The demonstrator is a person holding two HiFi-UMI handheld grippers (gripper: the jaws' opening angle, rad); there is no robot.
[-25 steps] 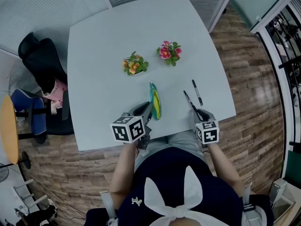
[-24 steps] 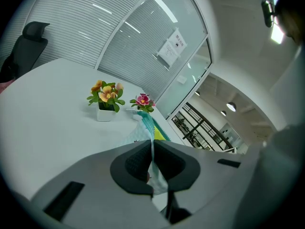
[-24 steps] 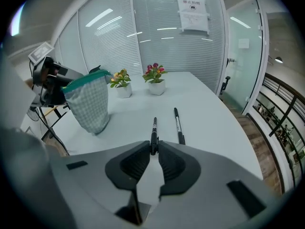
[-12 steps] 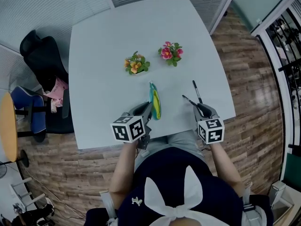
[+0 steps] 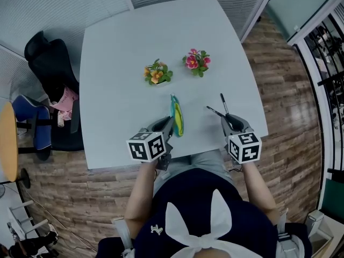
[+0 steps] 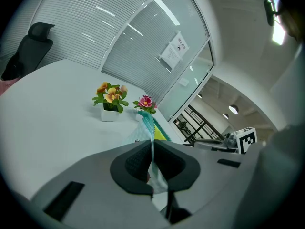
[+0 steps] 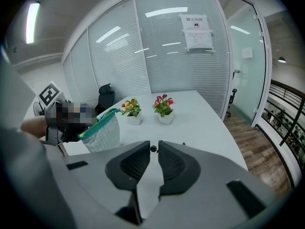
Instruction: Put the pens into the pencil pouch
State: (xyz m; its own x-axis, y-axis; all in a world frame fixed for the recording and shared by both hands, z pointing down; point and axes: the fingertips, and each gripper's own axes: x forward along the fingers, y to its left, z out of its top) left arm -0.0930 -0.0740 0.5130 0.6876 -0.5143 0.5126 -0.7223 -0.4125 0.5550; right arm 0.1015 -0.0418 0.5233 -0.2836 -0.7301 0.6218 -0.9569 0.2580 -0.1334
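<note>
Now my right claw [image 5: 229, 121] pinches a pen [image 5: 215, 112], apparently near its end; left claw [image 5: 167, 124] clamps the pouch [image 5: 177, 117]: enter tip-first.

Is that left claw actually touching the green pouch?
Touching. The left gripper view shows the left gripper clamped on the edge of the pouch.

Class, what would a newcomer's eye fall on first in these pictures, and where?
The teal-edged pouch, pinched upright by the left gripper at the near edge of the pale table. To its right, the right gripper grips a black pen; an orange-flowered pot and a pink-flowered pot brighten the middle.
</note>
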